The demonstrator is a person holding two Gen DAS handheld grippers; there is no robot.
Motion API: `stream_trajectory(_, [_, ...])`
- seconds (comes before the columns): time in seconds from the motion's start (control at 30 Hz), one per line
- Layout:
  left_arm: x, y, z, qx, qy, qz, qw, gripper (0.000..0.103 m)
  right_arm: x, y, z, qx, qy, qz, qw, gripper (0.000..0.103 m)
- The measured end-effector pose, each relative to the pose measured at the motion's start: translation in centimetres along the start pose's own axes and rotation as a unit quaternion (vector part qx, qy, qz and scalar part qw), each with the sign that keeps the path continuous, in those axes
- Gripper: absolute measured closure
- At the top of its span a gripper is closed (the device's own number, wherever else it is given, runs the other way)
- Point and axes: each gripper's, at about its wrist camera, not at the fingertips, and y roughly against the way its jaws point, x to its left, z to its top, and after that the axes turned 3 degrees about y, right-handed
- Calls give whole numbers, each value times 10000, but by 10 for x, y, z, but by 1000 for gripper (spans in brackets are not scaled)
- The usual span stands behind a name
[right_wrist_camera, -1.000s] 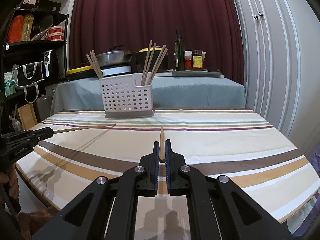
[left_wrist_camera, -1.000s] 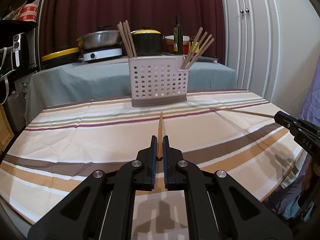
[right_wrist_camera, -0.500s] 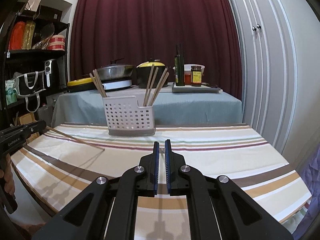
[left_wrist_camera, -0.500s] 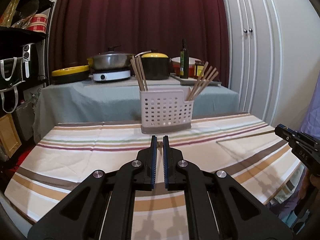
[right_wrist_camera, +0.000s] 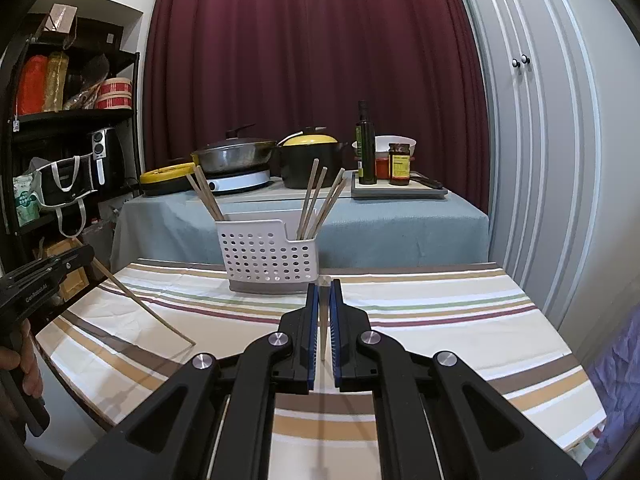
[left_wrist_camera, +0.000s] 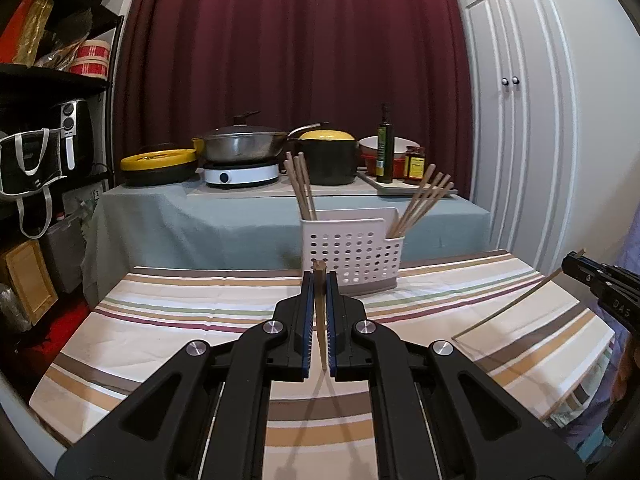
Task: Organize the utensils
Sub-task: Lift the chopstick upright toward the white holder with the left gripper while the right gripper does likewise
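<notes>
Both grippers have lifted and tipped their chopsticks from lying near-flat toward standing on end, and the caddy now sits lower and further off in each view than a second ago. Going left to right: our left gripper (left_wrist_camera: 319,280) is clamped on a chopstick (left_wrist_camera: 320,320) that runs up between the blue pads, its top poking just above the fingertips; in the right wrist view the same stick (right_wrist_camera: 148,310) slants down with its tip touching or just over the striped cloth (right_wrist_camera: 440,304). The caddy (left_wrist_camera: 352,258) stands ahead near the far table edge, with chopsticks leaning in its left pocket (left_wrist_camera: 302,186) and in its right pocket (left_wrist_camera: 424,200). Our right gripper (right_wrist_camera: 324,286) likewise grips its own chopstick (right_wrist_camera: 323,320) upright between the pads. To do this well, we judge we should carry each stick over the caddy rim before lowering, keep the grip firm so the thin stick does not pivot, aim the tip into an open pocket clear of the leaning sticks, and let go only once the tip is well inside.
</notes>
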Motion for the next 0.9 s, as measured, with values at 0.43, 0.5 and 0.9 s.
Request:
stream_trajectory(0.43, [9, -30, 24, 86, 149, 310, 9994, 96, 2, -34, 28, -132, 61, 14, 9999, 97])
stream_trajectory(0.5, [10, -34, 27, 100, 169, 346, 9992, 96, 2, -39, 31, -164, 82, 13, 9998, 97])
stream_trajectory(0.9, [11, -60, 38, 50, 110, 561, 9984, 95, 2, -60, 43, -266, 169, -36, 9995, 97])
